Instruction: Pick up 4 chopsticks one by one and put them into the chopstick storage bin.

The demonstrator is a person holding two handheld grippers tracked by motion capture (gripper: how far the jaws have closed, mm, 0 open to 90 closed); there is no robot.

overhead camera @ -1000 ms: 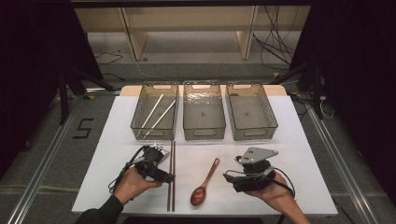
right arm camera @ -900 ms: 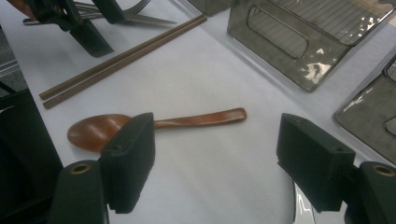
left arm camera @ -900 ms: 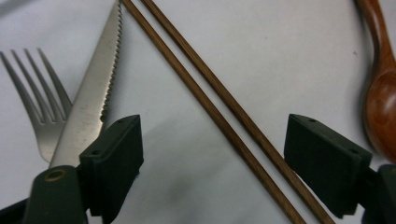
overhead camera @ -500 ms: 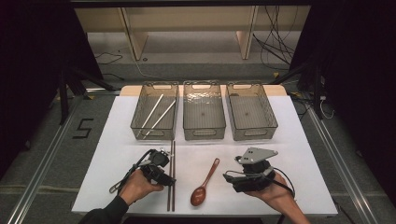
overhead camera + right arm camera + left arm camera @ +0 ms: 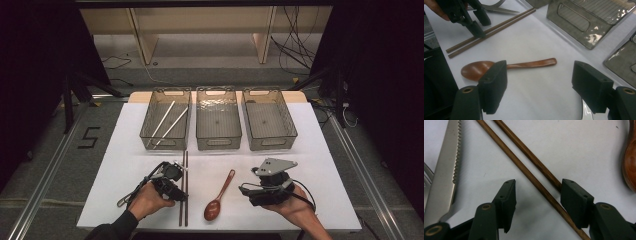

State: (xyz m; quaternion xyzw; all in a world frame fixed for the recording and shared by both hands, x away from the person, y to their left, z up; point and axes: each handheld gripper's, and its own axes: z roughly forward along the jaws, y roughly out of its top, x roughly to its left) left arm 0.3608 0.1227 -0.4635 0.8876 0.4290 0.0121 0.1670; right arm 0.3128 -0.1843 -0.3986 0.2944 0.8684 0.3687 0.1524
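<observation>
Two dark wooden chopsticks (image 5: pixel 183 200) lie side by side on the white table, also in the left gripper view (image 5: pixel 524 167). My left gripper (image 5: pixel 181 189) (image 5: pixel 537 185) straddles them. Its jaws have just been closing, with the chopsticks between them. The left pad stands clear of the wood and the right pad is at the outer stick, so there is no grip. A brown wooden spoon (image 5: pixel 218 197) (image 5: pixel 506 66) lies to their right. Beside it my right gripper (image 5: pixel 246 190) (image 5: pixel 540 67) rests open, with the spoon lying beyond its jaws.
Three clear bins stand in a row at the back: the left bin (image 5: pixel 150 131) holds two white chopsticks (image 5: pixel 167 125), then the middle bin (image 5: pixel 218 142) and the right bin (image 5: pixel 292 131). A serrated knife (image 5: pixel 446 170) (image 5: pixel 499 9) and a fork lie left of the dark chopsticks.
My left gripper has shifted slightly right, onto the dark chopsticks. The right hand and the spoon have kept still.
</observation>
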